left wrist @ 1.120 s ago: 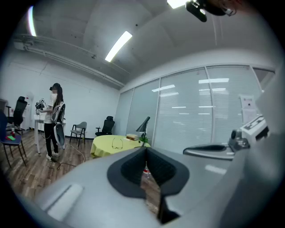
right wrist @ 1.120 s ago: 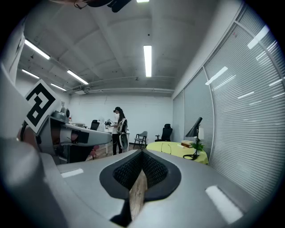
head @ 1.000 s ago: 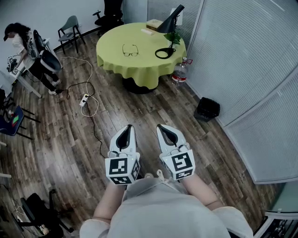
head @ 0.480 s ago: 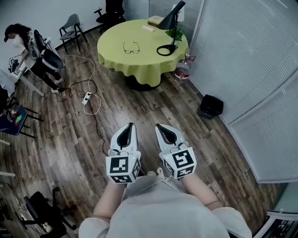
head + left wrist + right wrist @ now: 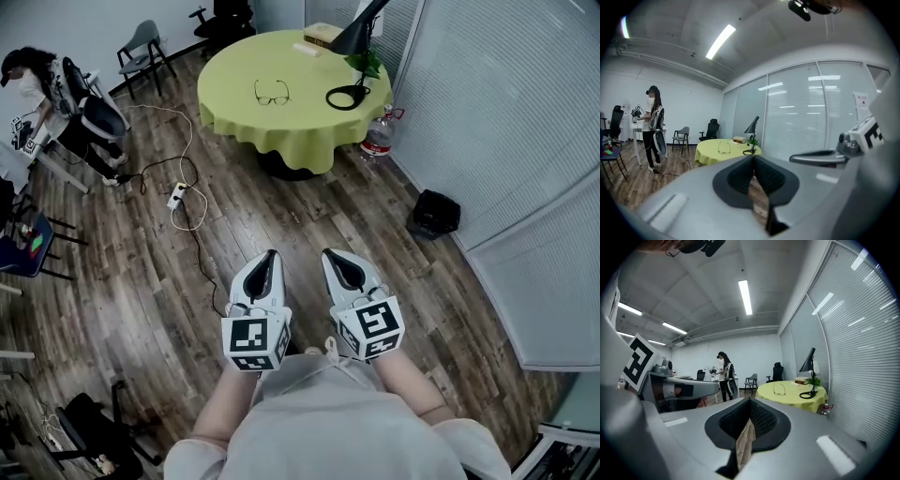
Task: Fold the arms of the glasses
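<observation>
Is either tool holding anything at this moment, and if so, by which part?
Nothing is held. The left tool and right tool are both shut and empty; the thin-framed glasses lie untouched on the round yellow-green table.

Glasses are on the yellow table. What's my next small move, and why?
Probably step closer to the table: the glasses lie on it, far ahead of the left claw and right claw, both shut and empty, so nothing can be grasped yet.
</observation>
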Action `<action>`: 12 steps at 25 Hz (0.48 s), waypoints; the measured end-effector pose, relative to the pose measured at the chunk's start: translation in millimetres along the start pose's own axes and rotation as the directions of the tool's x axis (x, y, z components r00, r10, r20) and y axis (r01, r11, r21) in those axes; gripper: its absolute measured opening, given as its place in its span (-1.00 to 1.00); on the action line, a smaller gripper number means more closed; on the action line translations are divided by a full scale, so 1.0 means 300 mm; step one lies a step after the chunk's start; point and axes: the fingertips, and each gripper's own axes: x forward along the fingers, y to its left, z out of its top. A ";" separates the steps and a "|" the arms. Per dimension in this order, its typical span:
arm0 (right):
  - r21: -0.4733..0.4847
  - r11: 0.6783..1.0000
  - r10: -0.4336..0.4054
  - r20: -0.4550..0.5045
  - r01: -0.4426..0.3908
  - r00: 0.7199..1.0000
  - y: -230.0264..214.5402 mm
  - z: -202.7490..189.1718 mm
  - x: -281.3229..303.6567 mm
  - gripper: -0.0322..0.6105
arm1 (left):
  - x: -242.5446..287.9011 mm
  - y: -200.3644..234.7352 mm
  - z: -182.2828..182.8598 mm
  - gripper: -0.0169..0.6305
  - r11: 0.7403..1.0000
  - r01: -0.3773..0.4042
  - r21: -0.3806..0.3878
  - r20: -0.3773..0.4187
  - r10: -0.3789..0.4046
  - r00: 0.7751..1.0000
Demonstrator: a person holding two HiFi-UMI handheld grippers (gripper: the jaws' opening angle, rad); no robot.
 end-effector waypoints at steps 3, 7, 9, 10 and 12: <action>-0.009 1.000 -0.001 -0.013 0.000 1.000 0.003 0.013 0.135 -0.90 | 0.084 0.115 -0.002 -0.93 0.999 0.000 -0.035 -0.019 0.000 1.000; -0.035 0.999 -0.001 -0.045 0.000 0.999 0.015 0.029 0.349 -0.90 | 0.230 0.298 0.020 -0.93 0.996 0.013 -0.089 -0.036 -0.016 0.999; -0.040 0.999 -0.009 -0.058 0.007 0.998 0.015 0.051 0.468 -0.90 | 0.308 0.398 0.049 -0.93 0.996 0.016 -0.088 -0.040 -0.020 0.999; -0.040 0.999 -0.011 -0.063 0.009 0.998 0.015 0.067 0.530 -0.90 | 0.347 0.450 0.066 -0.93 0.996 0.020 -0.088 -0.042 -0.024 0.999; -0.040 0.999 -0.022 -0.070 0.020 0.997 0.010 0.106 0.662 -0.90 | 0.429 0.558 0.097 -0.93 0.996 0.029 -0.088 -0.048 -0.034 0.998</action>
